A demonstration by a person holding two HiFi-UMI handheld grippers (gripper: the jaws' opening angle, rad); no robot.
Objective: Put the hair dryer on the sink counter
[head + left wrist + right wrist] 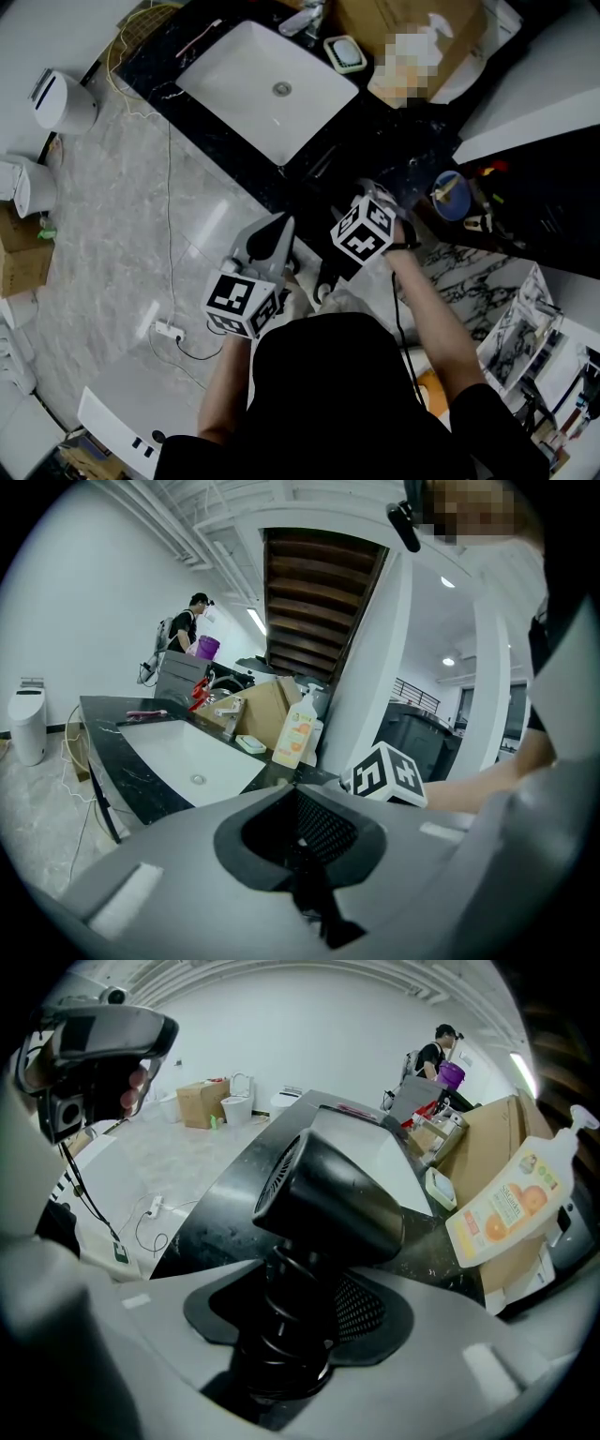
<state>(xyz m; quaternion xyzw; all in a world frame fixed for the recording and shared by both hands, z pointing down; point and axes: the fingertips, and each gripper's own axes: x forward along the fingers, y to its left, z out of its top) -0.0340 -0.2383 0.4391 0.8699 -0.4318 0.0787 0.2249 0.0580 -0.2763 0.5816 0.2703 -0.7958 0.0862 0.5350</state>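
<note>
My right gripper [286, 1330] is shut on the ribbed handle of a black hair dryer [328, 1194], whose head stands upright above the jaws. It hovers over the black sink counter [220, 1218], just short of the white basin [398, 1162]. In the head view the right gripper [373, 192] is over the counter [375, 141] near its front edge, and the dryer is hard to make out against the dark top. My left gripper [277, 234] hangs in front of the counter, jaws together with nothing between them [305, 855].
On the counter are a tap [305, 19], a soap dish [344, 53], a soap bottle [511, 1206] and a cardboard box [267, 710]. A toilet [61, 101] and a power strip [169, 330] are on the floor to the left. A person [183, 630] stands far back.
</note>
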